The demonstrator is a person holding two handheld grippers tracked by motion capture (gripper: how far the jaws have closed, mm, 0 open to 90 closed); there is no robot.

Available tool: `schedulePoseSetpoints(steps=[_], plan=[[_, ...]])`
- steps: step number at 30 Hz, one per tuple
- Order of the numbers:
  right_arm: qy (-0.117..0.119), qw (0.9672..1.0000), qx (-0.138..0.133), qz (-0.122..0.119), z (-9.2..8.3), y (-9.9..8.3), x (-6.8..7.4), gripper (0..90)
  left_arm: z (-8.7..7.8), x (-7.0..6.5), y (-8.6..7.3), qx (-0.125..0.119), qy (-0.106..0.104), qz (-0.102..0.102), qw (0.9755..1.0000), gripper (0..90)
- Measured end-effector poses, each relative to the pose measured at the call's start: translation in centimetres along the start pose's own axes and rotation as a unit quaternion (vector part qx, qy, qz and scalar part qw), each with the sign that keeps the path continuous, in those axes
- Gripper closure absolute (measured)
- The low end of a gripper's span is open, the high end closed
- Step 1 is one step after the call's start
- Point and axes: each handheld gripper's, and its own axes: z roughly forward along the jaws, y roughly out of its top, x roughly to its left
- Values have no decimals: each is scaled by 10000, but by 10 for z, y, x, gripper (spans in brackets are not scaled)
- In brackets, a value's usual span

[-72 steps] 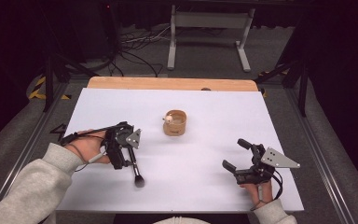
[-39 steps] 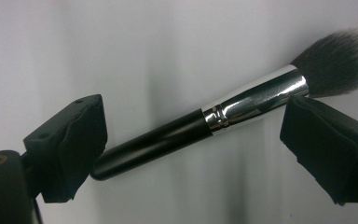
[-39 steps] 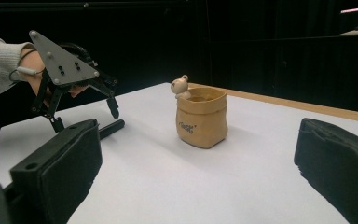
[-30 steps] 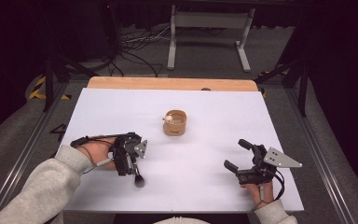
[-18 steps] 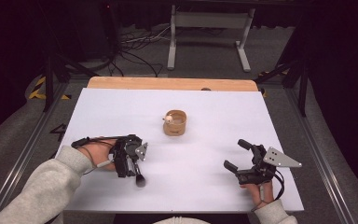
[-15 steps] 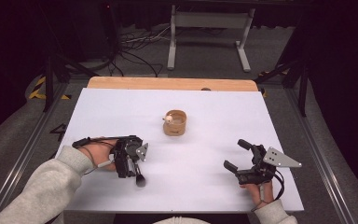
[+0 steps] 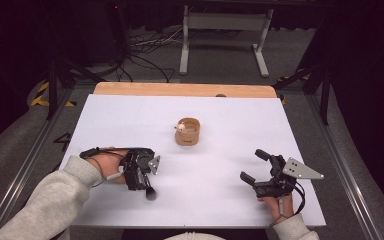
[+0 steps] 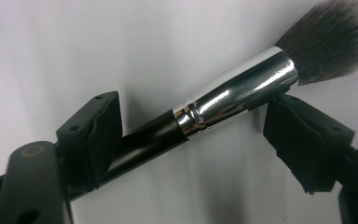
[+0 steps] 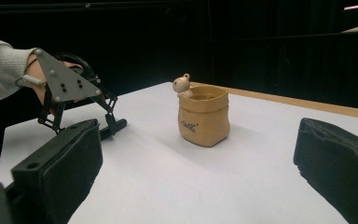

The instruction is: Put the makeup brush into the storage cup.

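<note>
While closing around makeup brush [image 8: 200,119] on bench [image 7: 220,115], left gripper [image 8: 200,140] fingers [image 8: 95,135] apart, not clamping; right gripper [image 7: 256,166] at 4 o'clock, fingers apart, nothing between; cup [image 7: 188,132] near centre

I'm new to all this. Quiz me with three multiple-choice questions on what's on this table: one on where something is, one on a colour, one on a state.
1. Where does the makeup brush lie?
A. Inside the pot
B. On the white table, between the jaws of the left gripper
C. Under the right gripper

2. What colour is the small pot with the bear figure on its rim?
A. Tan
B. Blue
C. Green

3. How do the jaws of the right gripper stand?
A. Shut on the pot
B. Shut on the brush
C. Open, with nothing between them

Answers:
1 B, the left gripper view shows the brush crossing between its two jaws.
2 A, both the high view and the right gripper view show it tan.
3 C, the right gripper view shows its jaws wide apart with bare table between.
</note>
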Motion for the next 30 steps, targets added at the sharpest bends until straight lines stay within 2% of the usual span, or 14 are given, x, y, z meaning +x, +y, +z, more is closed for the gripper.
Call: schedulePoseSetpoints(steps=[4, 8, 14, 18, 20, 22, 29, 30], plan=[[1, 10000, 2, 4, 0, 0, 0, 14, 0, -1, 0, 34, -68, 33, 10000, 272], [-6, 10000, 9, 6, 0, 0, 0, 15, -1, 0, 0, 95, -211, -71, 9997, 349], [1, 10000, 17, 15, 0, 0, 0, 17, -3, -1, 0, 138, -213, -81, 9996, 517], [5, 10000, 15, 13, 0, 0, 0, 19, -3, 0, 0, 128, -225, -99, 9996, 556], [11, 10000, 15, 14, 0, 0, 0, 20, -4, -1, 0, 149, -202, -39, 9997, 624], [11, 10000, 17, 17, 0, 0, 0, 20, -5, -2, 1, 213, -211, -98, 9995, 678], [3, 10000, 25, 20, 0, -1, 0, 21, -8, -2, 2, 170, -127, -109, 9997, 705], [4, 10000, 26, 21, 0, -1, 0, 21, -9, -2, 2, 76, -97, -132, 9998, 706]])
